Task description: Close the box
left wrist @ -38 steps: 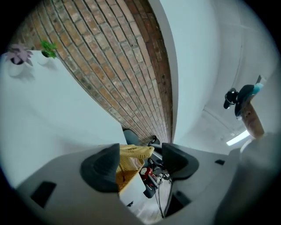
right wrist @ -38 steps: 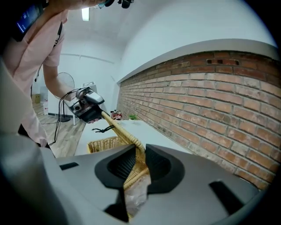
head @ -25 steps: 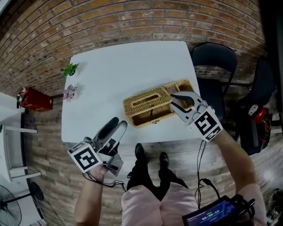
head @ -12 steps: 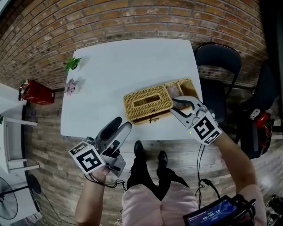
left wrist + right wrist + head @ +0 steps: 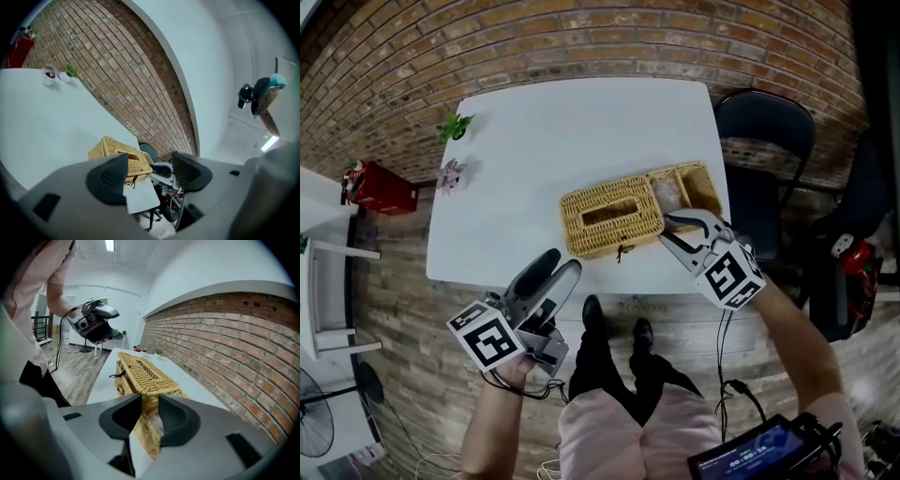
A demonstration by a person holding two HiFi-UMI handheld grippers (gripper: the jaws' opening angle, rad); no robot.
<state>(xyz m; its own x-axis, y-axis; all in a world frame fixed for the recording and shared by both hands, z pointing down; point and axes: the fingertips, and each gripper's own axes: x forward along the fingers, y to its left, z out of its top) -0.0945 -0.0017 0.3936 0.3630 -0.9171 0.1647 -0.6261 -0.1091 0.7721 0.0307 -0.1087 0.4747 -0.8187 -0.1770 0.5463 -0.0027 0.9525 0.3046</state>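
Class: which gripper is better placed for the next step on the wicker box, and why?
Right. The right gripper is at the wicker box's end, jaws opening with wicker between them; the left gripper hangs open off the table edge.

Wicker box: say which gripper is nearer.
Right. The right gripper is at the wicker box's end, jaws opening around its rim; the left gripper hangs off the table's front edge.
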